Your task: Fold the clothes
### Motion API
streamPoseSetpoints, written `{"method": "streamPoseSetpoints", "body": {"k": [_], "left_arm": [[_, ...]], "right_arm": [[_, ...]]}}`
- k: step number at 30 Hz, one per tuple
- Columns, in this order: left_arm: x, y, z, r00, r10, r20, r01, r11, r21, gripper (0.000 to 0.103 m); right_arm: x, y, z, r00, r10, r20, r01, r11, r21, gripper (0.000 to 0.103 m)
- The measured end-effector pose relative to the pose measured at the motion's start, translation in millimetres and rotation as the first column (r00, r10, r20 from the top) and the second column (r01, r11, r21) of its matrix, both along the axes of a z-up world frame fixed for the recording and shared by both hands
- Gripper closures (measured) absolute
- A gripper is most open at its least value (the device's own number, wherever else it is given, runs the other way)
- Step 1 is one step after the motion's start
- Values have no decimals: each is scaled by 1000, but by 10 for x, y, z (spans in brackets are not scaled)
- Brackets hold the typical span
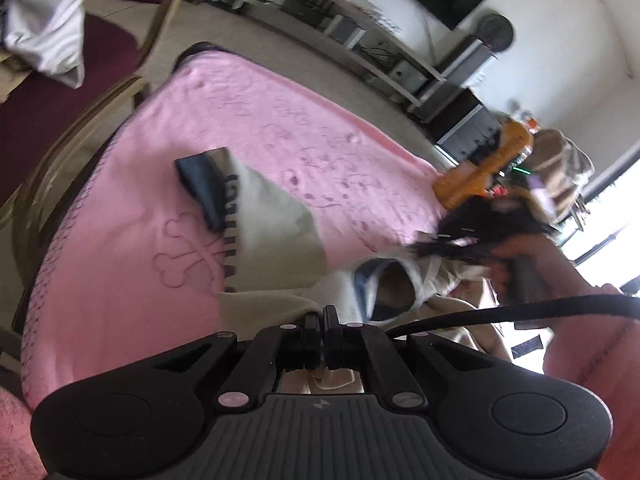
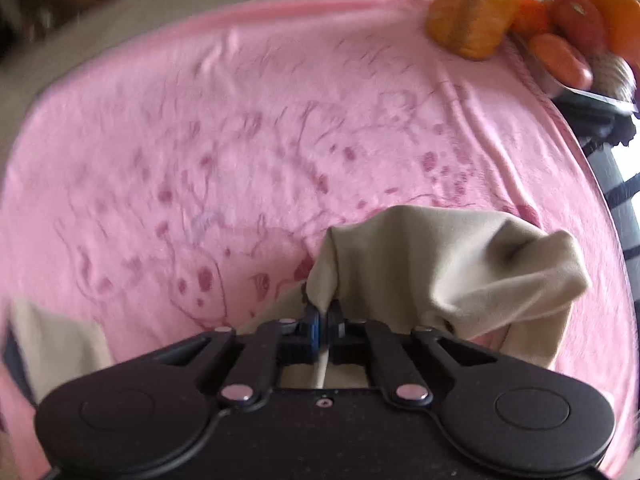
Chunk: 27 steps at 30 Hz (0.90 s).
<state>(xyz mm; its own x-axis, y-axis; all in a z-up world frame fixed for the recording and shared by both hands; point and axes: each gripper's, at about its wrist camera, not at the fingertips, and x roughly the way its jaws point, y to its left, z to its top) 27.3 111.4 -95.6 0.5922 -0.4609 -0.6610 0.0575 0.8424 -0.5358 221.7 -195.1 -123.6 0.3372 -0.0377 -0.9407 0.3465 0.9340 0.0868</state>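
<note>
Cream garment (image 1: 276, 216) with dark blue trim lies partly spread on a pink blanket (image 1: 132, 280) that covers the worktop. One sleeve with a blue cuff and a dark striped edge stretches flat toward the far left of the blanket in the left wrist view.

Left hand-held gripper (image 1: 321, 322): fingers pressed together, cream cloth caught between them at the garment's near edge.

Right hand-held gripper (image 2: 322, 316): fingers pinched tight on a fold of the same cream garment (image 2: 440, 268); the cloth rises from the pinch and billows to the right in a loose hump above the blanket (image 2: 200, 140). In the left wrist view a person's hand (image 1: 520, 264) grips that device's handle near the garment's blue-lined opening; motion blur there.

Orange bottle (image 1: 484, 164) lies on its side at the blanket's far right edge. Right wrist view shows it (image 2: 472, 16) beside a bowl of orange and red fruit (image 2: 576, 28), blurred.
</note>
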Motion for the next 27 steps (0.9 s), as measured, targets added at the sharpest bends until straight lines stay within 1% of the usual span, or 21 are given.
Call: {"method": "streamPoseSetpoints", "body": {"k": [2, 3, 4, 6, 8, 10, 13, 16, 20, 21, 23, 25, 27], "left_arm": [[-4, 22, 17, 1000, 23, 2, -23, 1000, 2, 101], [-4, 22, 36, 999, 32, 5, -32, 999, 4, 101], [-1, 14, 66, 999, 38, 11, -38, 999, 5, 101], [3, -11, 137, 999, 47, 17, -47, 999, -6, 101], [-4, -42, 213, 998, 51, 23, -50, 998, -27, 101], [-39, -80, 296, 998, 44, 35, -42, 997, -62, 101], [-92, -138, 421, 998, 34, 53, -28, 993, -115, 101], [-144, -196, 546, 997, 26, 72, -13, 986, -166, 101], [-215, -272, 712, 995, 16, 97, 8, 972, -234, 101], [-222, -295, 684, 996, 14, 87, 8, 971, -239, 100], [-218, -345, 496, 999, 10, 36, -2, 974, -227, 99], [-214, -396, 308, 1000, 8, -16, -11, 977, -215, 98], [-174, -491, 87, 997, -5, -73, -8, 983, -182, 97]], "right_arm": [[-237, -210, 216, 994, -58, 87, 51, 995, 88, 100], [-390, -347, 355, 986, -93, 137, 71, 985, 154, 100], [-553, -495, 504, 974, -131, 187, 87, 970, 227, 100], [-848, -748, 786, 946, -191, 264, 93, 935, 344, 100], [-1193, -994, 1071, 908, -247, 338, 81, 896, 436, 100], [-1582, -1241, 1346, 862, -301, 409, 57, 858, 510, 100], [-2095, -1536, 1548, 796, -388, 465, 64, 818, 572, 100], [-2577, -1751, 1545, 728, -495, 474, 100, 761, 641, 100], [-2890, -1911, 1276, 686, -600, 412, 180, 688, 702, 100], [-2958, -1959, 1201, 676, -621, 396, 198, 671, 714, 100], [-3065, -2044, 1038, 660, -656, 366, 239, 646, 725, 100], [-3080, -2086, 844, 656, -671, 344, 294, 648, 703, 100], [-3056, -2139, 680, 667, -676, 314, 334, 648, 685, 100]]}}
